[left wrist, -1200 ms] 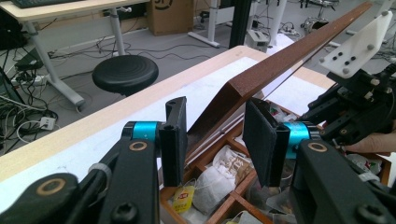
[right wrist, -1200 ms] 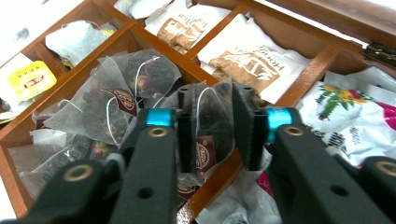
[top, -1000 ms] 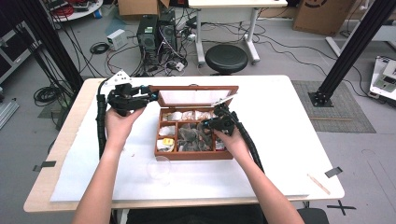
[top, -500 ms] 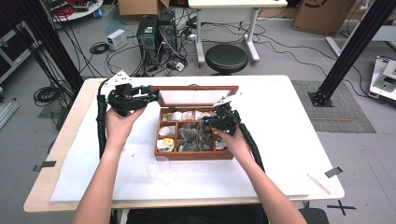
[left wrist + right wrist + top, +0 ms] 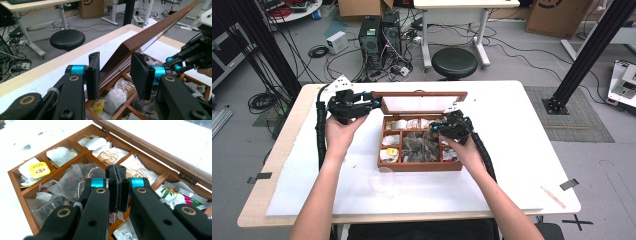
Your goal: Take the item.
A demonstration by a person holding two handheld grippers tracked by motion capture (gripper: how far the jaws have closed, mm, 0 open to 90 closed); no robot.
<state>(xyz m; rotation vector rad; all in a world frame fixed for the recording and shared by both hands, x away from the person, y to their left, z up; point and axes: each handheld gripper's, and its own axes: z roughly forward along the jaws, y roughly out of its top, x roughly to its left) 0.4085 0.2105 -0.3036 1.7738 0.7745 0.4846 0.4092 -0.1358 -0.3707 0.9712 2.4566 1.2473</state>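
Tea sorting at a white worktop: a person works a hand-held gripper in each hand over an open wooden box standing at the middle of the surface. The left gripper has its jaws grasping the left end of the raised lid, propping it at a tilt. The right gripper hangs just above the centre compartments, jaws clenched pad to pad. Whether a bag's thread is caught between them cannot be told.

The lift appears to call for a straight, slow rise, so that any bag clears the dividers without snagging its neighbours, while the left grip should hold the lid steady and tilted well back from the other hand.

Inside the box, clear pyramid bags fill the large middle compartment. A bag with a yellow tag lies in the end cell beside them, printed paper sachets line the row along the hinge, and brightly coloured sachets crowd the opposite end. A clear round glass sits on the worktop near the box's front corner, apart from it.
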